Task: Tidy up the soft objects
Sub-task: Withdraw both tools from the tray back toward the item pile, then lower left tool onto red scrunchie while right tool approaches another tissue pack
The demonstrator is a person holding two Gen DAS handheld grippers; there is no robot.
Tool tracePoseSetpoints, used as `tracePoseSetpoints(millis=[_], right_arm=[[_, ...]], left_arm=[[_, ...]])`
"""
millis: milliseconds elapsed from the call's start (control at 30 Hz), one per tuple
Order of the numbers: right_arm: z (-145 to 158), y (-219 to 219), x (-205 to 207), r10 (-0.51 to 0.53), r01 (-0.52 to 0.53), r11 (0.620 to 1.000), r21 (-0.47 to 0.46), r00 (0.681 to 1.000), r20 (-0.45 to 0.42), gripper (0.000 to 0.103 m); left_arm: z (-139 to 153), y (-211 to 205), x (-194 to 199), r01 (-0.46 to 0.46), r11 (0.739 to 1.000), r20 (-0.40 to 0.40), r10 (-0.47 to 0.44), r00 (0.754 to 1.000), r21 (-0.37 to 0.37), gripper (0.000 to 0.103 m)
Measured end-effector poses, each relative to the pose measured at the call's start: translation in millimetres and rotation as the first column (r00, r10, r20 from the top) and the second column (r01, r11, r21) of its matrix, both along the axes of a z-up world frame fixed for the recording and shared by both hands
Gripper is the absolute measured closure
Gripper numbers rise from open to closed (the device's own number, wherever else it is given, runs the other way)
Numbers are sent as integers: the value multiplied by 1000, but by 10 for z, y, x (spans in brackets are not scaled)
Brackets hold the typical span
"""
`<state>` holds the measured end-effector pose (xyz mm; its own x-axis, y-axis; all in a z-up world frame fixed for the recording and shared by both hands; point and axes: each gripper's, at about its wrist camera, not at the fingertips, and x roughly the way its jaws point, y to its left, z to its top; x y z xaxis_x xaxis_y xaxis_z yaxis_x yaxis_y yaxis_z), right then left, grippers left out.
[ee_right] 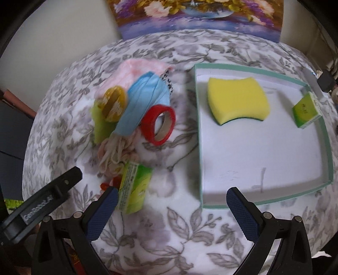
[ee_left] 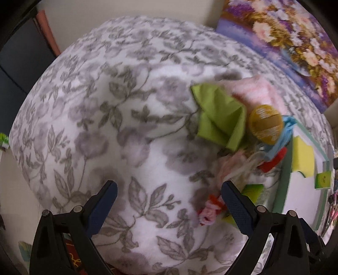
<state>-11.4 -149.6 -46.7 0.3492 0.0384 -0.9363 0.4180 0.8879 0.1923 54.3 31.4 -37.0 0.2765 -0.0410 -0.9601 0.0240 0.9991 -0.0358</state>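
A pile of soft things lies on the floral blanket (ee_right: 169, 228): a pink towel (ee_right: 137, 67), a blue face mask (ee_right: 145, 99), a mustard ball (ee_right: 114, 103), a green cloth (ee_left: 219, 114), a red tape roll (ee_right: 158, 124), pale yarn (ee_right: 114, 152) and a green tissue pack (ee_right: 135, 188). A teal-rimmed white tray (ee_right: 262, 160) holds a yellow sponge (ee_right: 238, 99) and a small green pack (ee_right: 306, 110). My right gripper (ee_right: 172, 196) is open and empty, between the pile and the tray. My left gripper (ee_left: 169, 190) is open and empty, left of the pile; its finger (ee_right: 48, 194) shows in the right wrist view.
A flower painting (ee_right: 200, 17) leans on the wall behind the blanket. A dark cabinet (ee_left: 19, 69) stands at the left. Cables and small dark items (ee_right: 325, 80) lie past the tray's right rim.
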Motion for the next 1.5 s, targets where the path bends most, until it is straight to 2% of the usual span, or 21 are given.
tracePoseSetpoints(millis=[367, 533, 633, 767, 1033, 1133, 1300, 1367, 1500], right_arm=[[-136, 137, 67, 50, -49, 998, 28, 999, -9, 0], [-210, 178, 98, 66, -65, 997, 41, 998, -11, 1], [-192, 201, 103, 76, -76, 997, 26, 997, -8, 6], [-171, 227, 111, 99, -99, 994, 38, 995, 6, 21], [-217, 327, 157, 132, -133, 989, 65, 991, 14, 31], [-196, 320, 148, 134, -136, 987, 81, 991, 21, 42], [-193, 351, 151, 159, -160, 982, 99, 987, 27, 52], [-190, 353, 152, 163, -165, 981, 100, 986, 25, 53], [-183, 313, 128, 159, -160, 980, 115, 987, 20, 56]], left_arm=[[-231, 221, 8, -129, 992, -98, 127, 987, -15, 4], [-282, 241, -18, -134, 990, -122, 129, 984, -35, 4], [-336, 225, 4, -118, 991, -134, 110, 985, -59, 4], [-369, 186, -16, -108, 990, -149, 94, 984, -88, 4], [-397, 32, -19, -90, 986, -169, 66, 983, -137, 5], [-421, -50, -25, -75, 987, -175, 49, 983, -143, 6], [-484, -154, -53, -57, 983, -197, 21, 980, -175, 24], [-525, -209, -61, -51, 982, -213, 12, 977, -180, 27], [-568, -280, -69, -38, 981, -221, -5, 975, -188, 42]])
